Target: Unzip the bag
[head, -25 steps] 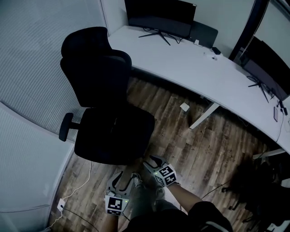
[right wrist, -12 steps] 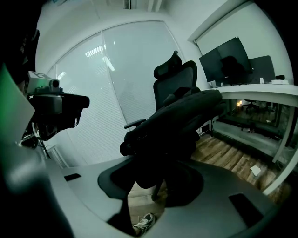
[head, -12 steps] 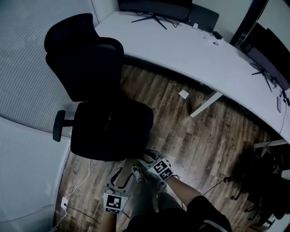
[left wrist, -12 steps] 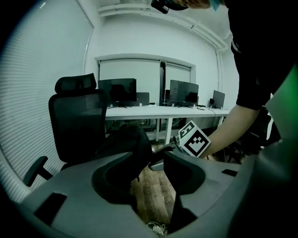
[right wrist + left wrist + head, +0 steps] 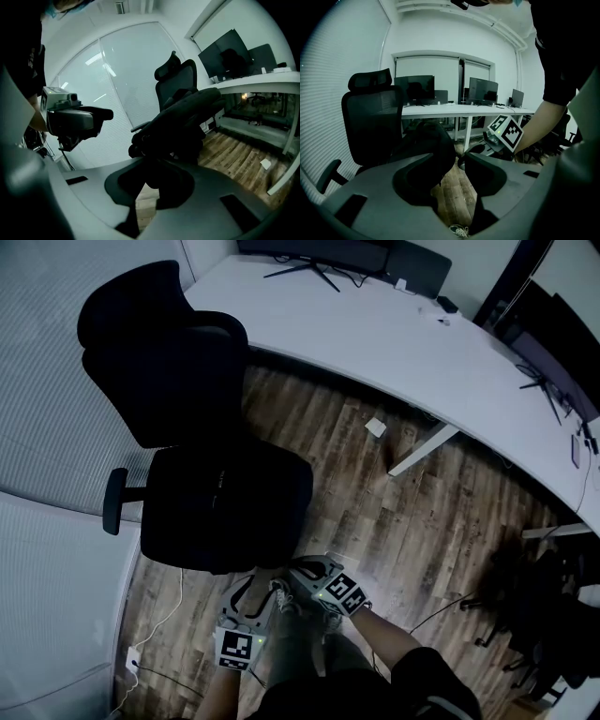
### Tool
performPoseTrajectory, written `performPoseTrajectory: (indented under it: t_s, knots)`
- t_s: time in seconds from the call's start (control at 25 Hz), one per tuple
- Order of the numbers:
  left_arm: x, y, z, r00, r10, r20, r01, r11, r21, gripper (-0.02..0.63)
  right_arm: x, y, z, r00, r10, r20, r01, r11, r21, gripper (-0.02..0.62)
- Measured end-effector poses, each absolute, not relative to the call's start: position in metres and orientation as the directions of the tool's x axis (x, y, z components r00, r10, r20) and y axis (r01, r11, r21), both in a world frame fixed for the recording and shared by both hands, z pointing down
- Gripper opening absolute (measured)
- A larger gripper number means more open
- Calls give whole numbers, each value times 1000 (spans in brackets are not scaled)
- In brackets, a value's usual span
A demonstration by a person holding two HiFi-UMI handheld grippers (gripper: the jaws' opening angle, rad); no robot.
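A black bag (image 5: 234,498) lies on the seat of a black office chair (image 5: 159,362); in the left gripper view the bag (image 5: 426,143) bulges dark just past the jaws. My left gripper (image 5: 255,585) hangs open at the seat's front edge, with only floor between its jaws (image 5: 457,161). Beside it, my right gripper (image 5: 298,570) points at the same edge. Its jaws (image 5: 140,185) are closing with nothing between them, and the bag (image 5: 187,117) sits beyond them. I cannot make out any zipper in the dark fabric.
A long white desk (image 5: 394,343) with monitors curves across the back and right. A small white scrap (image 5: 376,427) lies on the wood floor. A white cable (image 5: 164,615) runs along the left wall. Dark clutter (image 5: 553,596) sits at the right.
The head view has swung slightly, so the chair sits further up and left. Both grippers stay low at the seat's front edge, a little nearer to it.
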State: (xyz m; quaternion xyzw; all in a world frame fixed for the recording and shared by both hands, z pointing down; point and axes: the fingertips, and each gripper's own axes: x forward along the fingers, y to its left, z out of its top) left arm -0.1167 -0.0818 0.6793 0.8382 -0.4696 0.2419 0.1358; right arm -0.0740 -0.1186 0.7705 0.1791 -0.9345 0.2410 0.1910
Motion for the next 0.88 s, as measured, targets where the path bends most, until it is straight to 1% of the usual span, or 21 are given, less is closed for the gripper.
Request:
performPoseTrajectory:
  t_s: [0.12,0.32,0.48,0.72,0.88]
  knots:
    - [-113,-89,685,444,-717,536,-847,-531,-8,202,-66,-116,765,-880,-240,409,-423,788,-448,60]
    - [-108,-105,695,440,-713,546,-817,-570,-86,212,-58,-119,747,-910,-259,323,-405,723,-559,57]
    - [-101,-113,707,433,-697,572,-787,-601,-137,235,-56,-124,736,-915,-268,302,-399,711,-579,57]
    - [-80,-121,728,445,-640,627,-692,-690,-213,233,-60,-128,720,-921,-291,259,-389,653,-650,54]
    - [-79,-126,734,414,-641,647,-658,-701,-274,233,-61,-129,713,-919,-300,254,-391,632,-669,52]
